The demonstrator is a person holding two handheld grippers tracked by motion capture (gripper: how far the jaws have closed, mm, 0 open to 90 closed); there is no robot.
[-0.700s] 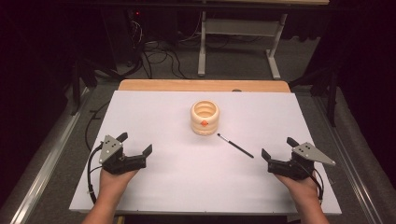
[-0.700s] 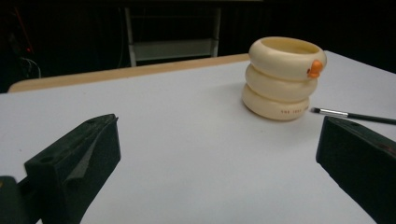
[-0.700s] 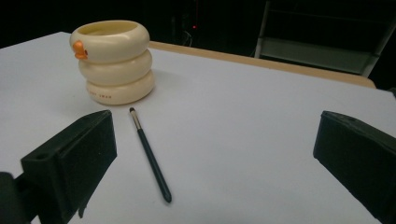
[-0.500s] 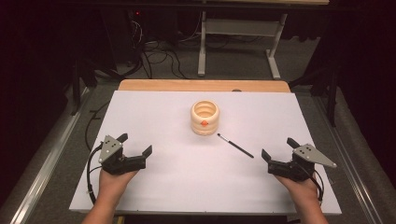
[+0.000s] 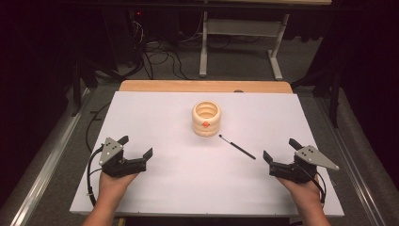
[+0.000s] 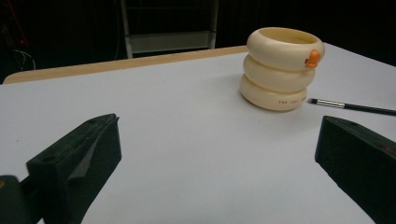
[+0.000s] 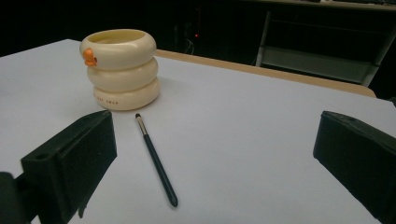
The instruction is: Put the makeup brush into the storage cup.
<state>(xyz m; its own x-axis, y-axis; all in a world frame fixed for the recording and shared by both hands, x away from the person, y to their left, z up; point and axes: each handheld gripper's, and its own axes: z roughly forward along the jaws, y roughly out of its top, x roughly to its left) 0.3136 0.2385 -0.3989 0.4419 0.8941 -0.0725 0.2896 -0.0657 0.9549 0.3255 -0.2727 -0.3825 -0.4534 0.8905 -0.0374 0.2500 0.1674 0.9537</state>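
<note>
The left tool (image 5: 136, 150) and right tool (image 5: 281, 154) rest released and empty on the white worktop (image 5: 155, 108). The thin brush (image 5: 237, 147) lies flat just right of the cream cup (image 5: 206, 118); pinching it clumsily could roll it away or nudge the cup

Bright tabletop, dark surroundings, soft focus

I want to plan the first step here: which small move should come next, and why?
Probably the right gripper should ease forward toward the black brush. Both grippers rest open near the table's front edge, holding nothing. The brush lies flat beside the cream ringed holder, nearer the right gripper than the left gripper.
</note>
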